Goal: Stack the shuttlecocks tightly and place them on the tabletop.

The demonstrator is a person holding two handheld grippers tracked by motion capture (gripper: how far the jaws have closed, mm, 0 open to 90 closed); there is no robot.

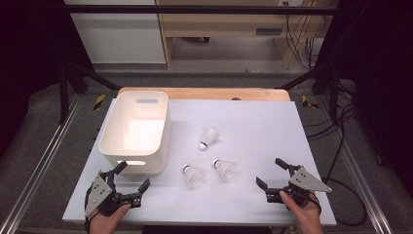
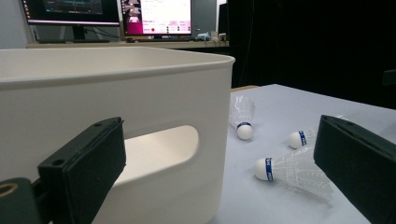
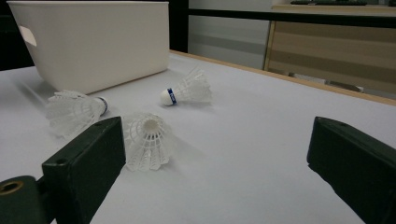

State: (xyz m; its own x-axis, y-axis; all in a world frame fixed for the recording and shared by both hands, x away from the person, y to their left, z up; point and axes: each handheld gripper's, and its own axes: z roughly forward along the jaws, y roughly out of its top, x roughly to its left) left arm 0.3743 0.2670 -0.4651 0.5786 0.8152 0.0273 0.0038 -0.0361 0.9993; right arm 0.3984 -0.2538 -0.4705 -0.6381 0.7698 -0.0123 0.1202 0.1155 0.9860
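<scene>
The left tool [image 1: 131, 176] rests low at the near edge of the white worktop [image 1: 263, 122], its jaws spread wide with nothing between them. Straight ahead of it, very near, stands the white bin [image 1: 117, 146] (its handle slot faces the tool). The right tool [image 1: 272, 173] sits at the near right of the worktop, jaws equally wide and holding nothing. Three shuttlecocks lie on the worktop between the two tools and a little beyond them: the nearest shuttlecock [image 1: 225, 169] lies just ahead-left of the right tool, the middle shuttlecock [image 1: 194, 176] beside it toward the bin, the far shuttlecock [image 1: 208, 138] farther off.
</scene>
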